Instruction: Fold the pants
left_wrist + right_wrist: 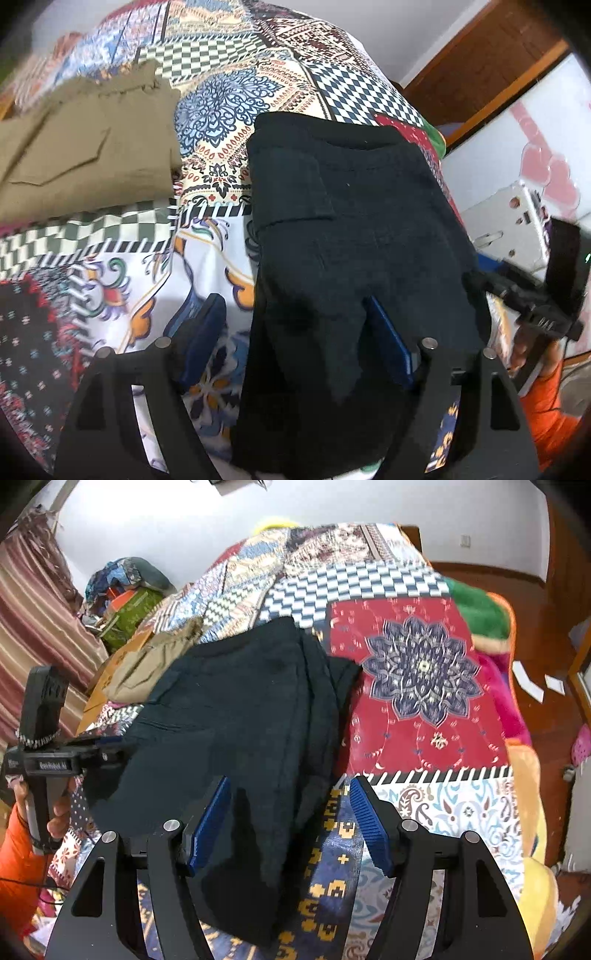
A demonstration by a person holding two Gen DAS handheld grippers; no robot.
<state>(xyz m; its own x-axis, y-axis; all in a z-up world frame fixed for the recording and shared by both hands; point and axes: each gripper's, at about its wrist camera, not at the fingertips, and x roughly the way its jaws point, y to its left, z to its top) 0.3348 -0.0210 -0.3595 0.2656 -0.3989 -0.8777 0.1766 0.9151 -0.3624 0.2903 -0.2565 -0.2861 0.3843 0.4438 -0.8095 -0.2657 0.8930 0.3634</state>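
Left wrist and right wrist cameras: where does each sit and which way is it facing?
Left wrist: on the left gripper, angled down at the black pants on the patchwork bedspread; right gripper and orange sleeve at right.
Right wrist: on the right gripper, angled down at the pants' other edge; left gripper and hand at left.
Shared: black pants, tan pants, bedspread, open jaws.

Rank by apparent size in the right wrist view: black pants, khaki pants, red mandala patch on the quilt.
1. black pants, though they lie nearest the camera, which inflates them
2. red mandala patch
3. khaki pants, farther off and partly hidden behind the black pair
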